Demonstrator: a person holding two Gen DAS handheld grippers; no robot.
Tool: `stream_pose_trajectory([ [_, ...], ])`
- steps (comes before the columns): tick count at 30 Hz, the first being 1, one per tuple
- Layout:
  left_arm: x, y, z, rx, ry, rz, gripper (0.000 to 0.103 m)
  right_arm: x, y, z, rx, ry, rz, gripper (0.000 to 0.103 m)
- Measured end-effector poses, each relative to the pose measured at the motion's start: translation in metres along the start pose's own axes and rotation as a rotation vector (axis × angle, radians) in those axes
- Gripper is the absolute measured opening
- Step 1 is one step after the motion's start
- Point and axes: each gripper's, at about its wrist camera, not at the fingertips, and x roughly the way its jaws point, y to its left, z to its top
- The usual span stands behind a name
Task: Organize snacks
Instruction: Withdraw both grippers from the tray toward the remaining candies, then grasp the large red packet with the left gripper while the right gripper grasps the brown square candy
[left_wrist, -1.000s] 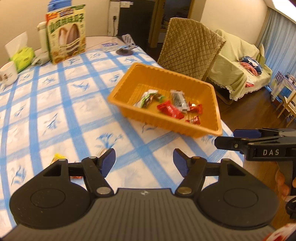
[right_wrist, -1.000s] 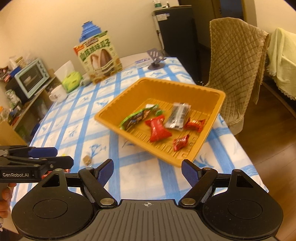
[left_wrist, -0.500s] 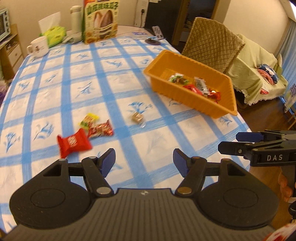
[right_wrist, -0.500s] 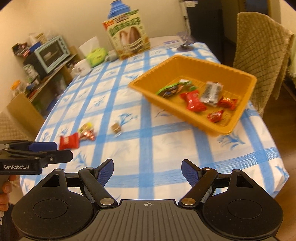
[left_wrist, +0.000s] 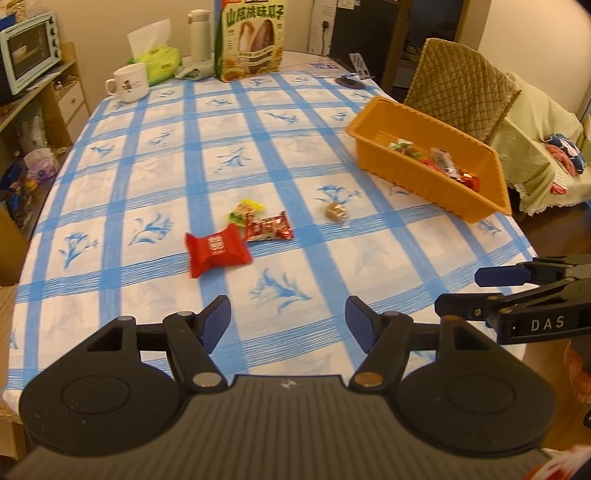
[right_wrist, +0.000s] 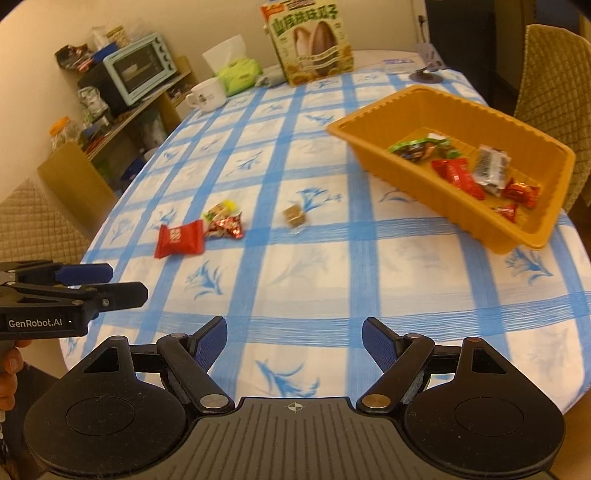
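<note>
An orange tray (left_wrist: 410, 176) (right_wrist: 373, 142) sits at the table's right side with several wrapped snacks inside. Loose on the blue-checked cloth lie a red pillow pack (left_wrist: 216, 251) (right_wrist: 180, 238), a dark red foil candy (left_wrist: 269, 229) (right_wrist: 226, 225), a yellow-green candy (left_wrist: 246, 210) (right_wrist: 221, 208) and a small brown cube (left_wrist: 336, 213) (right_wrist: 293, 216). My left gripper (left_wrist: 287, 322) hovers open over the near edge, short of the red pack. My right gripper (right_wrist: 294, 341) is open too, with nothing between its fingers; it shows at the right of the left wrist view (left_wrist: 476, 291).
At the far end stand a tall snack box (left_wrist: 251, 40), a white mug (left_wrist: 129, 82), a green tissue pack (left_wrist: 157, 61) and a thermos (left_wrist: 199, 35). A quilted chair (left_wrist: 458, 85) stands behind the tray. Shelves with a toaster oven (right_wrist: 136, 72) line the left wall.
Both views have swung left and pulled back from the orange tray, so the loose snacks on the cloth came into sight. Both grippers stayed open and empty.
</note>
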Motion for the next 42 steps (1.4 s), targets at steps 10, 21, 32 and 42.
stream_pose_trajectory([
  [10,0.005,0.021,-0.006,-0.001,0.006,0.042,0.066,0.027,0.024,0.002,-0.05,0.032,0.019,0.08],
  [21,0.024,0.031,0.004,0.094,-0.002,0.083,0.066,0.045,0.029,0.015,-0.067,0.026,-0.005,0.08],
  [32,0.058,0.033,0.01,0.281,-0.001,0.127,0.066,0.056,0.027,0.026,-0.041,0.021,-0.035,0.08],
  [42,0.093,0.032,0.017,0.47,0.004,0.177,0.066,0.066,0.016,0.03,0.015,0.038,-0.064,0.08],
])
